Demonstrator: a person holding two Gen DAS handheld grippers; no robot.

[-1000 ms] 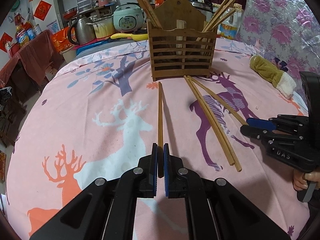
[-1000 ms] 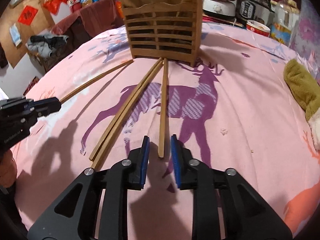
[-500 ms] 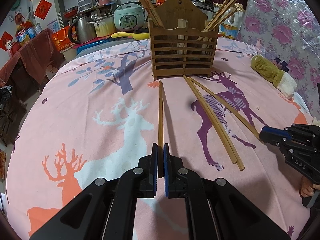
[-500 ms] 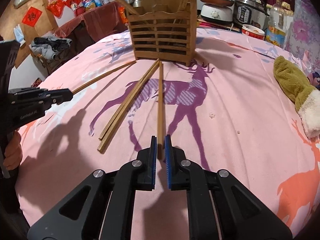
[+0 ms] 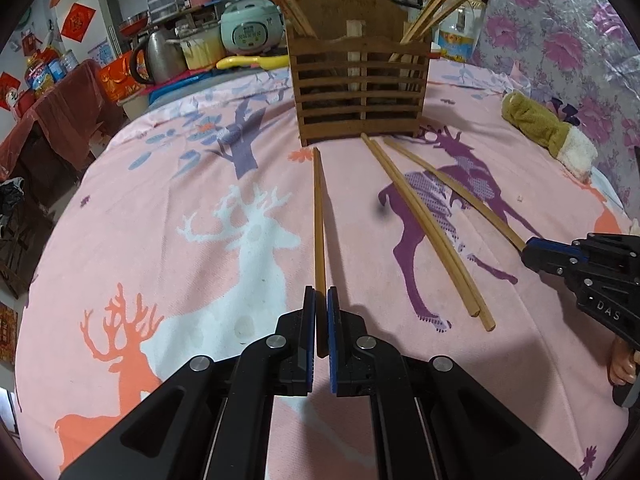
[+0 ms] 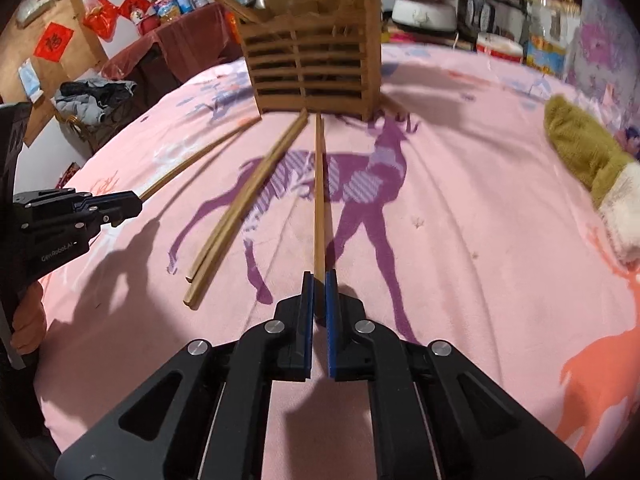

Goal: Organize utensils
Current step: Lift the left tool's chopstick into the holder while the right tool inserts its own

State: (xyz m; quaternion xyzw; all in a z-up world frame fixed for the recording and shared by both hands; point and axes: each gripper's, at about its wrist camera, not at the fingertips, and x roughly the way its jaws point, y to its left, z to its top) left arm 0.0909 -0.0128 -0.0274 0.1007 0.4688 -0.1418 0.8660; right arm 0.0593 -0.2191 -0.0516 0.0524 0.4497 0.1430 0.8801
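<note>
While the left claw [image 5: 321,300] pinches the near end of one chopstick [image 5: 318,216], the right claw [image 6: 319,284] is clamped on the near end of another chopstick [image 6: 319,196]. Both sticks run straight ahead of their claws toward the wooden holder [image 5: 362,80]. Two loose chopsticks [image 5: 424,224] lie on the counter [image 5: 160,200] between the claws.

Four loose chopsticks [image 5: 424,224], one wooden holder [image 5: 362,92]

One chopstick in each gripper's jaws, two between them; more stand in the holder (uncountable).
</note>
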